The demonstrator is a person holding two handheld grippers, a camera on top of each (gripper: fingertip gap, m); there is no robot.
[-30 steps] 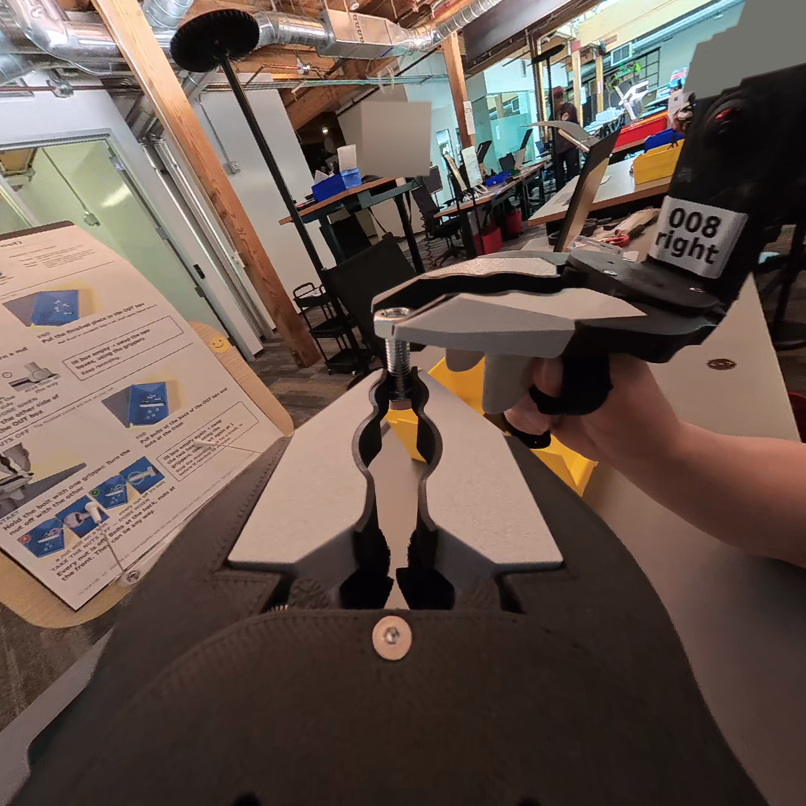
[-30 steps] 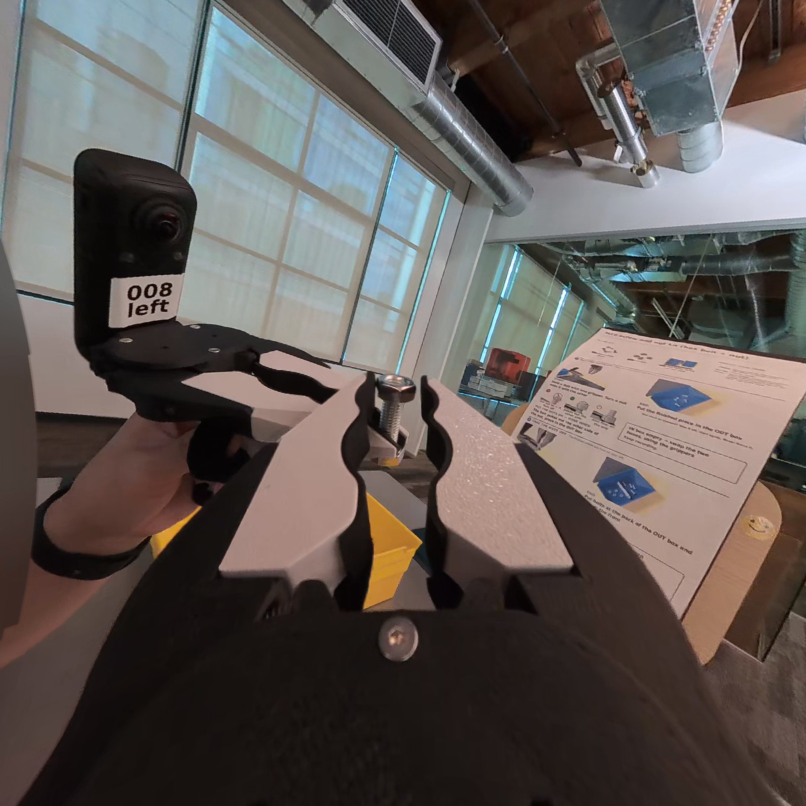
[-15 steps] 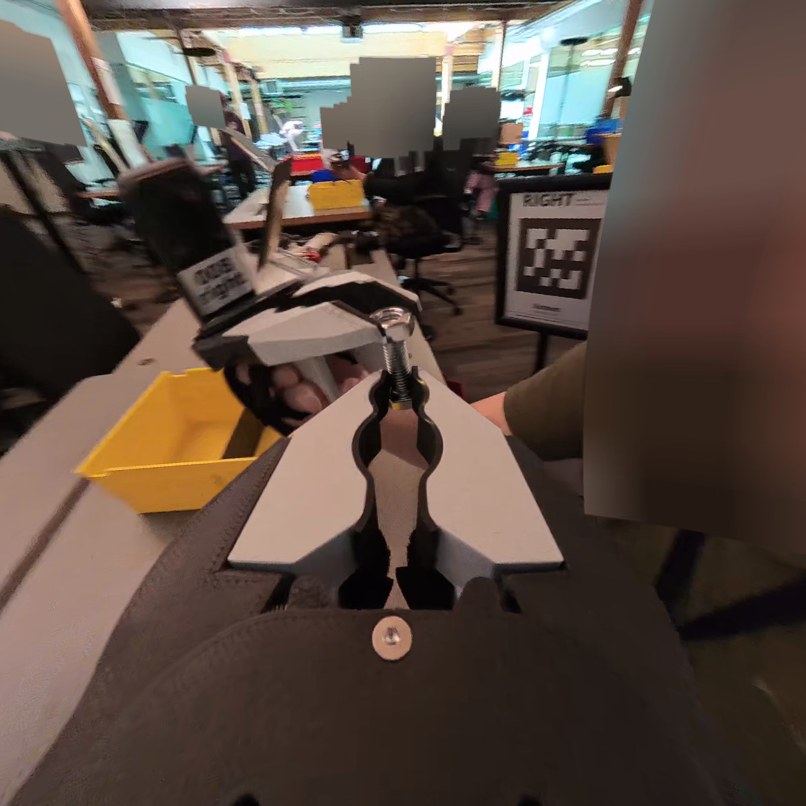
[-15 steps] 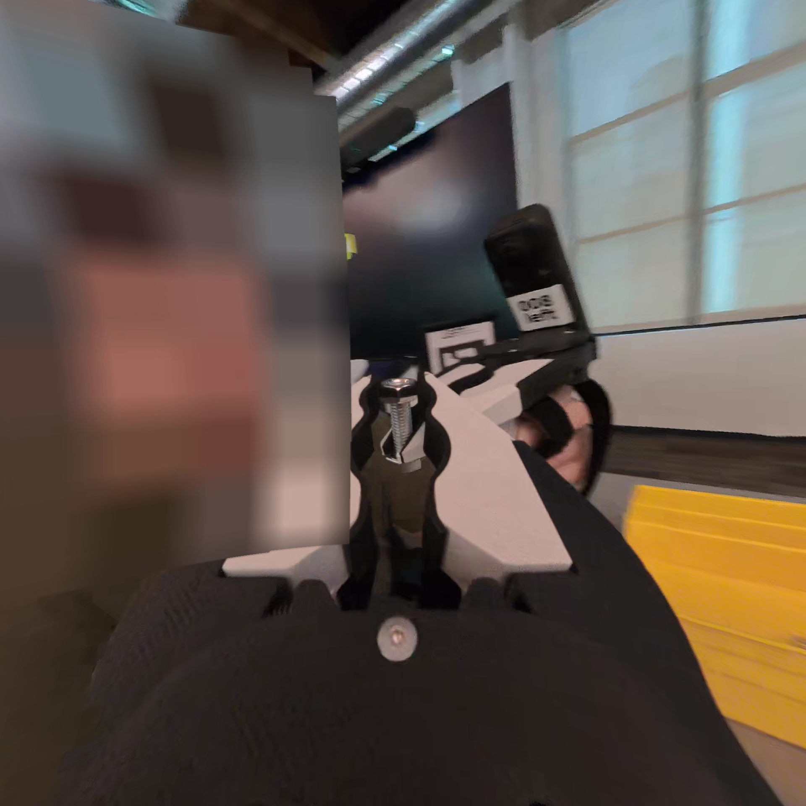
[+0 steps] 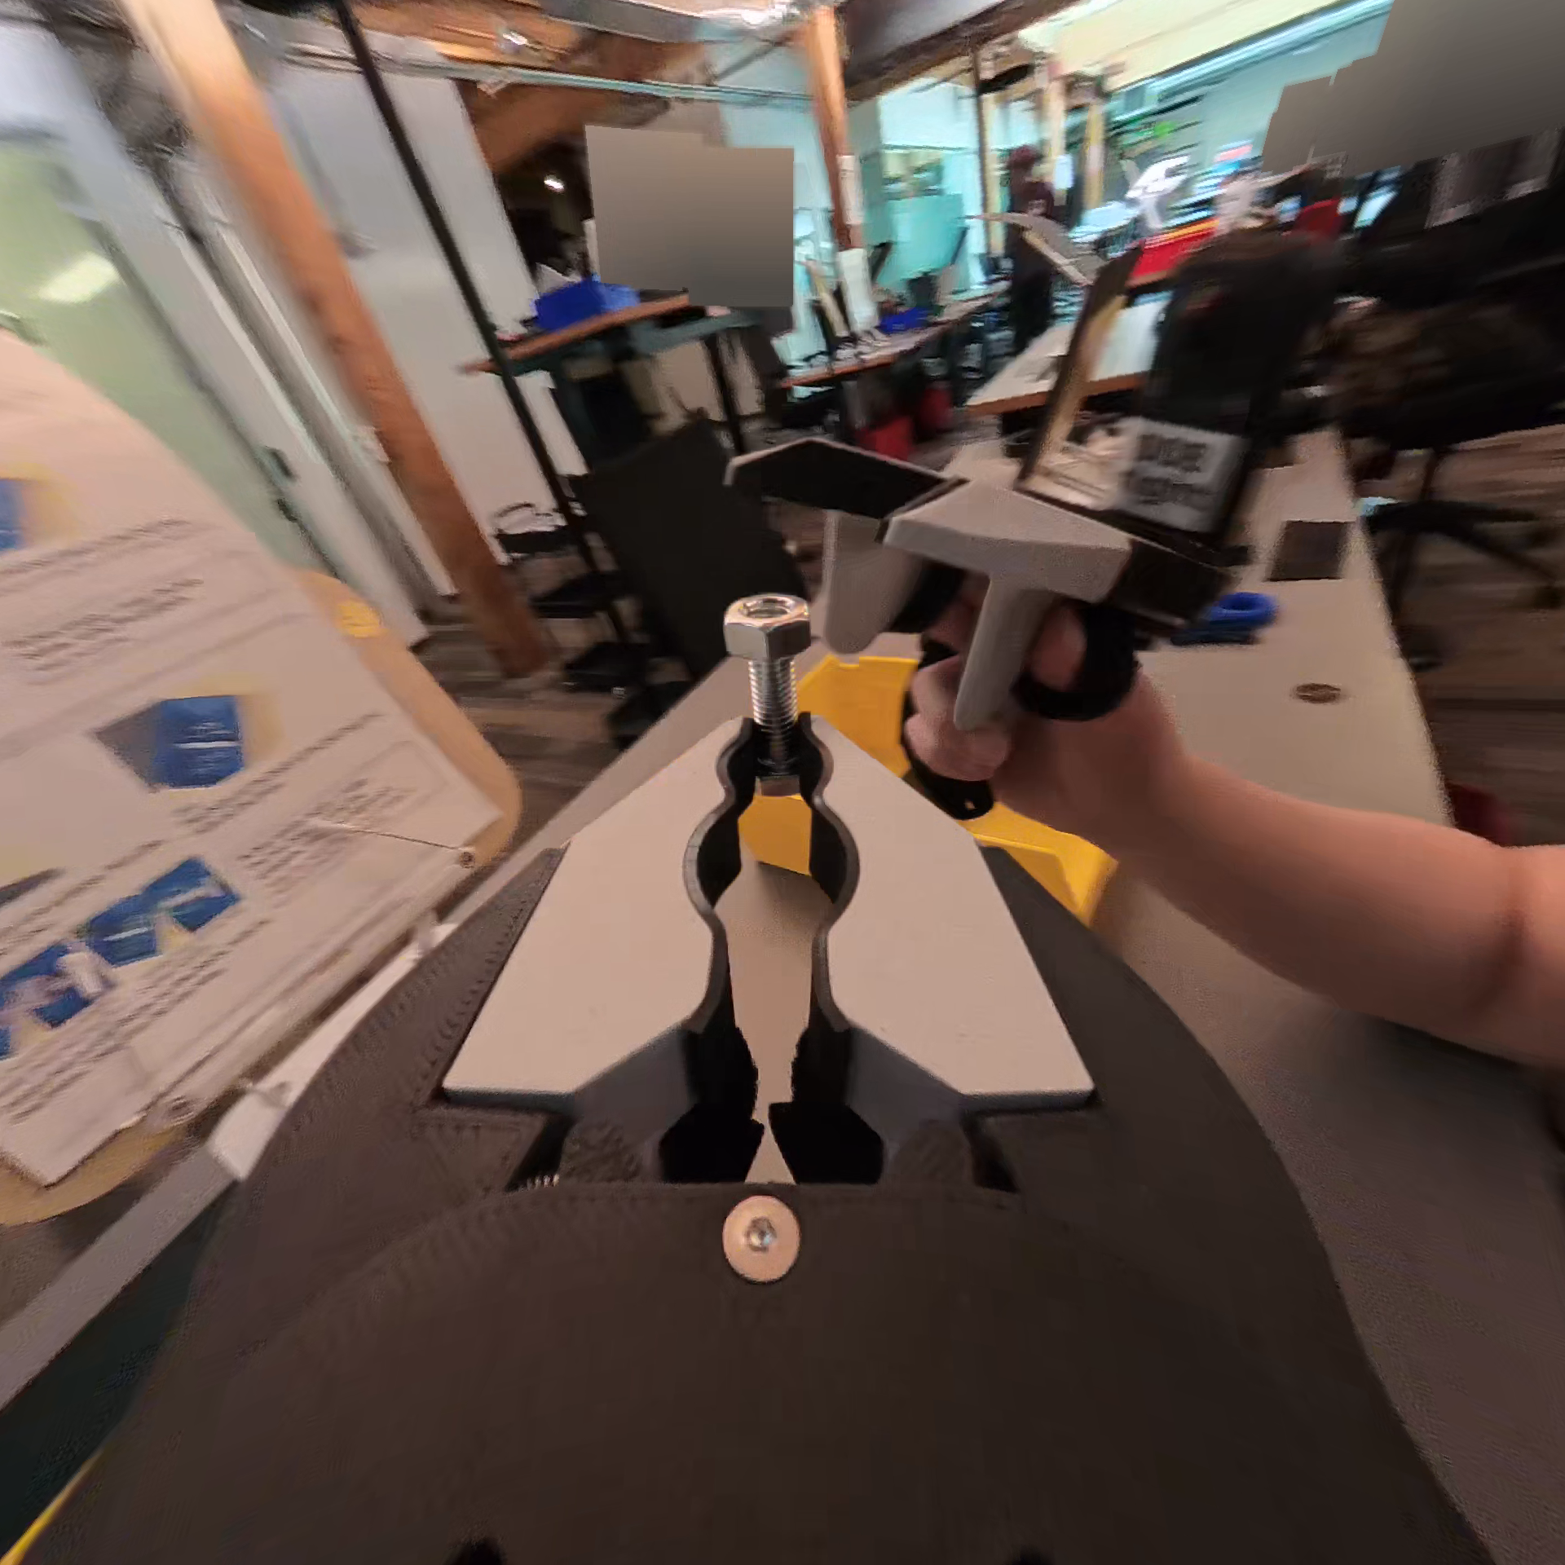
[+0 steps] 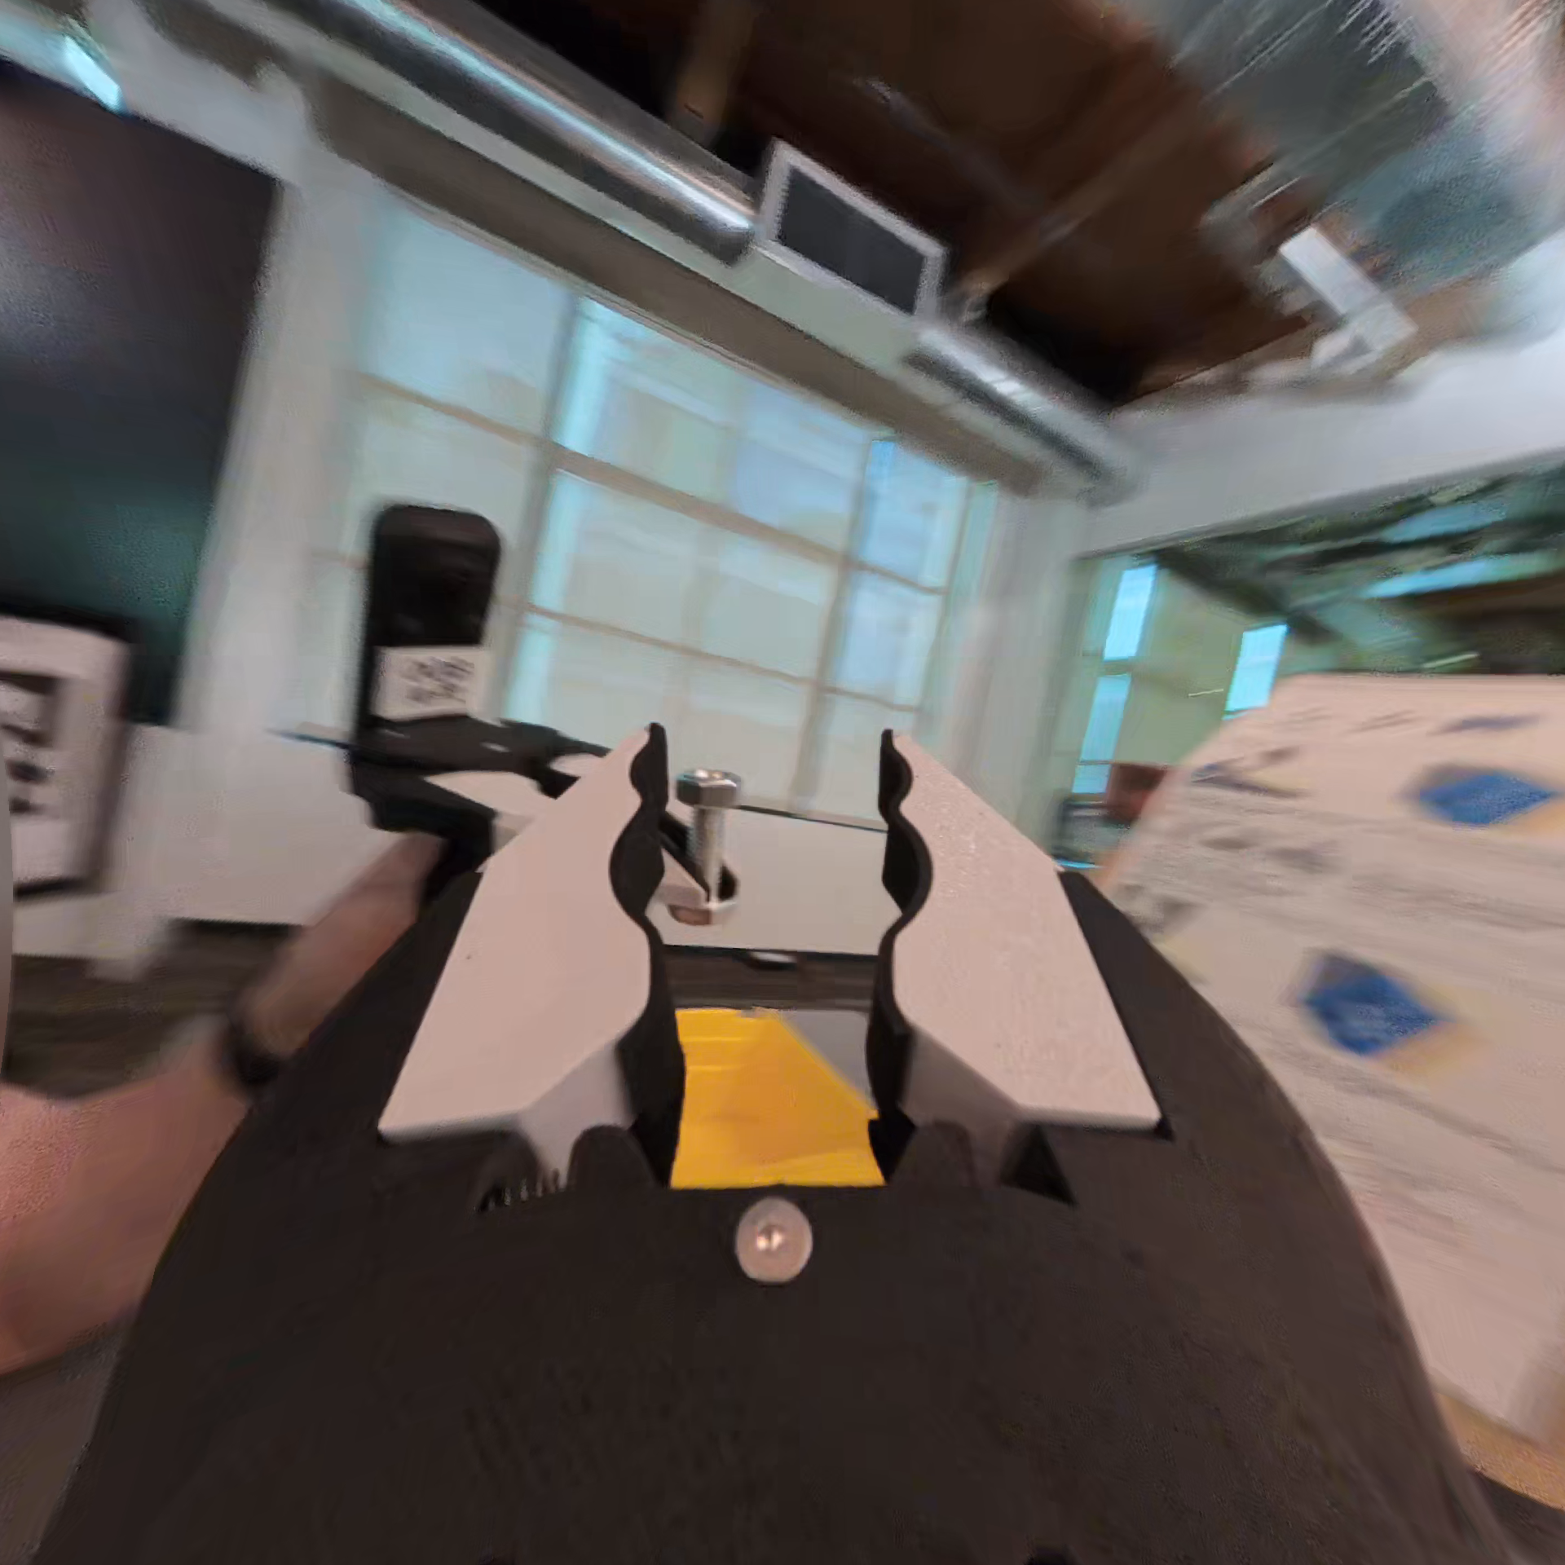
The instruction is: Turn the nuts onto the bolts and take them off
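Note:
My left gripper (image 5: pixel 772 730) is shut on a silver bolt (image 5: pixel 772 707) near its head and holds it upright above the table. A hex nut (image 5: pixel 766 622) sits at the bolt's top end. My right gripper (image 6: pixel 769 743) is open and empty, with its jaws wide apart. The nut (image 6: pixel 707 788) and bolt (image 6: pixel 711 843) stand just beyond its fingertips, nearer the left finger and not touched. In the left wrist view the right gripper (image 5: pixel 817 504) is up and to the right of the nut, clear of it. The left gripper (image 6: pixel 677 885) also shows in the right wrist view.
A yellow bin (image 5: pixel 855 703) stands on the grey table (image 5: pixel 1270 889) below both grippers and shows in the right wrist view (image 6: pixel 762 1092). An instruction sheet on a board (image 5: pixel 169 804) stands at the table's edge. Desks and chairs lie beyond. One gripper's finger ends stand about 5 cm off the other's.
Half a second ago my right gripper was shut on the nut and both grippers had swung round. Now it has opened and drawn back from the nut. The left gripper still holds the bolt.

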